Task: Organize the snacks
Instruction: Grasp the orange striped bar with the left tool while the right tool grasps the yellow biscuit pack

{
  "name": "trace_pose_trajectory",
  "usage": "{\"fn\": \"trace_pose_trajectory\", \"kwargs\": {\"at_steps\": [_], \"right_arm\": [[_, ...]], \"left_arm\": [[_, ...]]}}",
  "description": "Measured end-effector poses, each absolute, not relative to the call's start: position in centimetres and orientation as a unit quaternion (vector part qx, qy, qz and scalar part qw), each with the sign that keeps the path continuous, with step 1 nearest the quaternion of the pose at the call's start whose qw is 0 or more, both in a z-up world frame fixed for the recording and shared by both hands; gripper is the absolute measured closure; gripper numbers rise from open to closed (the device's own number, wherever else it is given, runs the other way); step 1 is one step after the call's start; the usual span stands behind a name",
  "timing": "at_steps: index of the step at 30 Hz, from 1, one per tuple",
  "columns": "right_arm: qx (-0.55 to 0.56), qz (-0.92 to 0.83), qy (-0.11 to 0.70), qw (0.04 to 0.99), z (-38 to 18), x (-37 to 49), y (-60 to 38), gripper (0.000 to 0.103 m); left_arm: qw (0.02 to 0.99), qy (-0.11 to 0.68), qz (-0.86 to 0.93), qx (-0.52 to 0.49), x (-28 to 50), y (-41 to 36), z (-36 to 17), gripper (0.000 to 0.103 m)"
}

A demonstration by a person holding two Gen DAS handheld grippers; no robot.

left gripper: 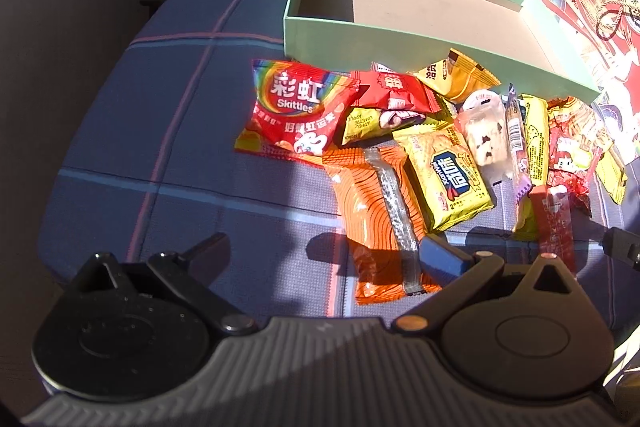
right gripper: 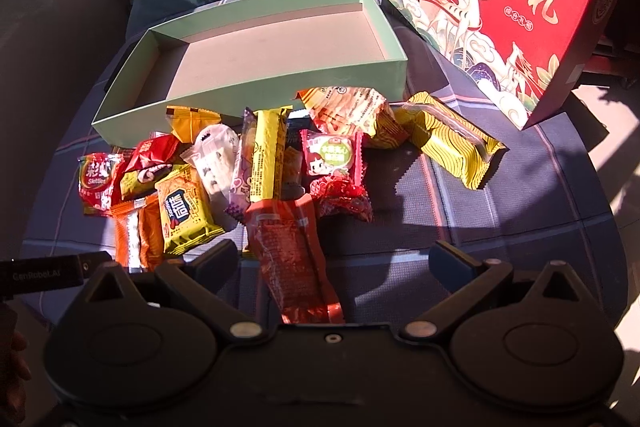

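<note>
while nothing has gone into the green box (left gripper: 304,23) yet, its brown floor bare, the whole heap of snacks lies on the checked blue cloth (left gripper: 140,155) just in front of its near wall. going left to right in the left wrist view: the red skittles bag (left gripper: 294,107) lies flat at the left end, next the orange wrapped bar (left gripper: 376,211), then the yellow cracker packet (left gripper: 452,179), a white nougat piece (left gripper: 486,135) and, at the far right, a red stick pack (left gripper: 554,223).

the left gripper (left gripper: 320,251) stands wide, holding nothing, low over the cloth. the orange wrapped bar lies just ahead and a little right of its centre, its near end reaching in beside the right finger. its long axis runs away from the gripper toward the box, so i judge the fingers would close across its narrow width with a small shift right.

the right gripper (right gripper: 332,255) is likewise spread wide and empty, and the red stick pack (right gripper: 292,259) lies between its fingers, nearer the left one, lengthwise along the line of reach. that hand looks best placed to pick first. the pack is glossy, crinkled film, likely slippery and soft. off right sits a yellow striped bar (right gripper: 452,143), apart from the heap, and a red gift box (right gripper: 516,3).
</note>
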State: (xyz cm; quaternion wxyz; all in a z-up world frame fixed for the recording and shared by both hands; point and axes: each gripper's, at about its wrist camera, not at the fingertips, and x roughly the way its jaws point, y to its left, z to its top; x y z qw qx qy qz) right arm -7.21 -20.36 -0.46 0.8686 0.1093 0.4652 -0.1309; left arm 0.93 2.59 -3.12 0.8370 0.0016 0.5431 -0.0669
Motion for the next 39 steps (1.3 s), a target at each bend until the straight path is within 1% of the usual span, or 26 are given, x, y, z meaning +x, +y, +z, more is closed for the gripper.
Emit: {"fn": "trace_pose_trajectory", "kwargs": {"at_steps": [5, 10, 13, 14, 15, 16, 17, 18, 21, 23, 29, 31, 32, 33, 34, 35, 37, 39], "right_arm": [[0.111, -0.098, 0.476, 0.867, -0.8, -5.8, -19.7, 0.000], [0.110, -0.073, 0.477, 0.869, -0.5, -3.8, -18.5, 0.000], [0.112, -0.058, 0.480, 0.868, -0.6, -2.4, -17.8, 0.000], [0.114, -0.049, 0.479, 0.869, -0.6, -1.7, -17.3, 0.003], [0.114, -0.039, 0.479, 0.870, -0.6, -1.2, -16.9, 0.009], [0.114, -0.030, 0.481, 0.869, -0.7, -0.7, -16.5, 0.010], [0.115, -0.019, 0.485, 0.867, -0.9, 0.0, -15.9, 0.015], [0.116, -0.009, 0.489, 0.865, -1.1, 0.5, -15.4, 0.023], [0.108, 0.016, 0.500, 0.859, -2.1, 2.4, -13.6, 0.037], [0.101, 0.024, 0.509, 0.855, -2.9, 3.6, -12.6, 0.041], [0.089, 0.025, 0.545, 0.833, -5.9, 5.7, -11.7, 0.041], [0.084, 0.022, 0.550, 0.831, -6.5, 6.0, -11.3, 0.040], [0.080, 0.022, 0.551, 0.831, -6.9, 6.2, -11.1, 0.039], [0.072, 0.022, 0.546, 0.835, -7.1, 6.2, -10.8, 0.039], [0.061, 0.024, 0.542, 0.838, -7.1, 6.3, -10.3, 0.040], [0.046, 0.023, 0.538, 0.841, -7.2, 6.2, -9.9, 0.055], [0.029, 0.029, 0.533, 0.845, -7.1, 5.8, -9.4, 0.056], [0.040, 0.033, 0.535, 0.843, -7.0, 5.5, -9.6, 0.056]], "left_arm": [[0.830, 0.552, -0.075, 0.000, 2.2, 1.4, -4.6, 0.000], [0.827, 0.553, -0.097, 0.029, 3.2, -0.9, -5.9, 0.000], [0.829, 0.550, -0.081, 0.056, 3.5, -0.8, -6.6, 0.000], [0.830, 0.551, -0.076, 0.050, 3.7, -0.2, -6.7, 0.000], [0.829, 0.553, -0.071, 0.040, 3.9, 0.5, -6.8, 0.000], [0.829, 0.555, -0.064, 0.028, 4.1, 1.3, -6.8, 0.000], [0.828, 0.557, -0.057, 0.016, 4.2, 2.3, -6.9, 0.000], [0.827, 0.560, -0.053, 0.006, 4.3, 3.1, -6.9, 0.000], [0.825, 0.563, -0.052, 0.000, 4.5, 4.5, -7.1, 0.000], [0.826, 0.561, -0.055, 0.005, 4.6, 5.0, -7.2, 0.000], [0.826, 0.560, -0.064, 0.014, 4.9, 6.0, -7.5, 0.001], [0.829, 0.554, -0.073, 0.022, 4.7, 5.7, -7.3, 0.006], [0.832, 0.548, -0.079, 0.027, 4.5, 5.5, -7.2, 0.015], [0.835, 0.543, -0.086, 0.031, 4.4, 5.4, -7.0, 0.026], [0.837, 0.538, -0.090, 0.034, 4.3, 5.2, -6.8, 0.033], [0.840, 0.533, -0.095, 0.038, 4.2, 5.0, -6.6, 0.051], [0.840, 0.532, -0.102, 0.032, 4.2, 5.2, -6.4, 0.054], [0.839, 0.534, -0.104, 0.023, 3.8, 5.4, -5.9, 0.055]]}}
